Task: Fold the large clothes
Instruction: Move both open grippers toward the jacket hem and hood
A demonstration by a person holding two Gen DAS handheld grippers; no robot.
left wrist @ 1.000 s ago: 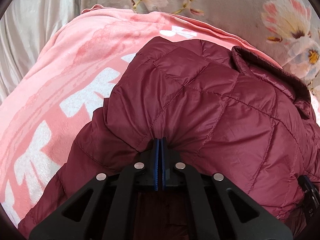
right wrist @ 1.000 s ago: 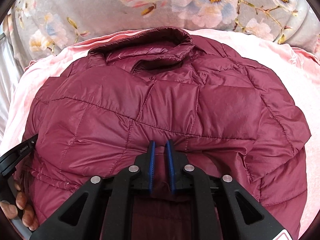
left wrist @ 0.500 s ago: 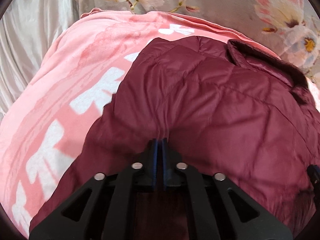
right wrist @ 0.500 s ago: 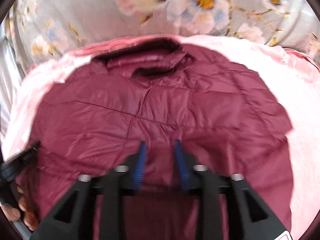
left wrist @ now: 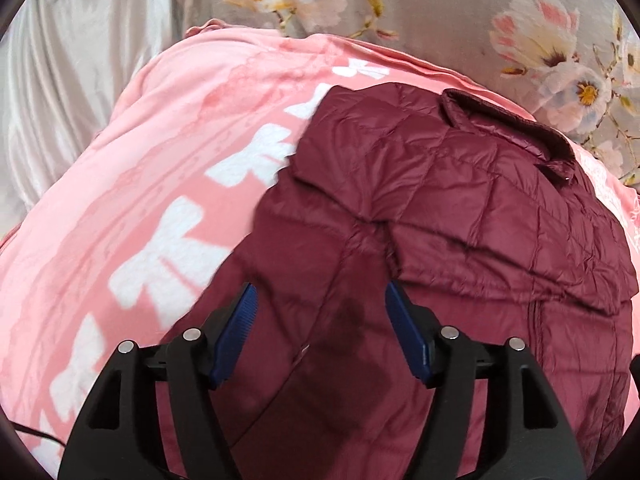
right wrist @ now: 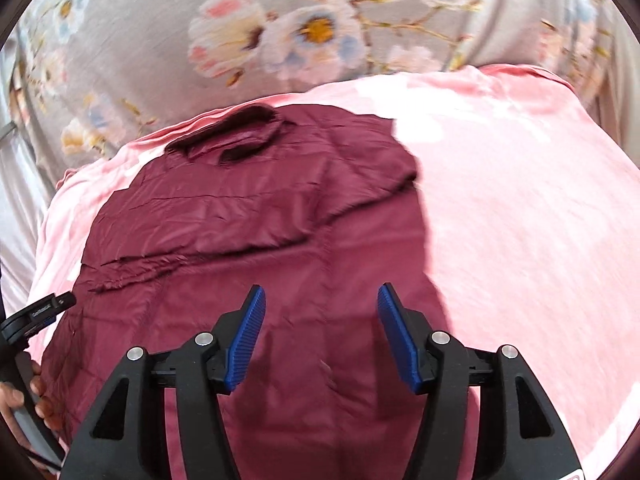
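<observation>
Seen from the left wrist, the left gripper (left wrist: 318,334) stands open, its jaws having just been opening, and nothing is pinched between the blue pads (left wrist: 236,336). The maroon quilted jacket (left wrist: 460,216) lies flat on a pink blanket (left wrist: 132,184) spread over a bed. The jacket fills the view from 6 o'clock up to about 1 o'clock. Its collar (left wrist: 516,128) sits far off at 1 o'clock, and a folded flap edge crosses just beyond the fingertips. Its long axis runs from the gripper away toward the collar, leaning right. Bare blanket with white bow shapes lies from 8 to 11 o'clock. A floral quilt (left wrist: 480,8) shows along the top.

From the right wrist, the right gripper (right wrist: 320,336) is likewise open, jaws just opened, with jacket fabric below the gap but not clamped. This view is blurred. Here the jacket (right wrist: 256,216) stretches from 6 o'clock to the collar (right wrist: 236,140) at 11 o'clock. Its right edge falls at about 1 o'clock, and plain blanket (right wrist: 520,200) lies from 1 to 4 o'clock. The left gripper (right wrist: 40,312) and the hand (right wrist: 16,400) holding it show at 8 o'clock, at the jacket's left edge.

Both grippers sit near the jacket's near end, one toward each side, the collar far from both. Any next fold along the long axis would likely need both to regrasp this near end and carry it toward the collar.
</observation>
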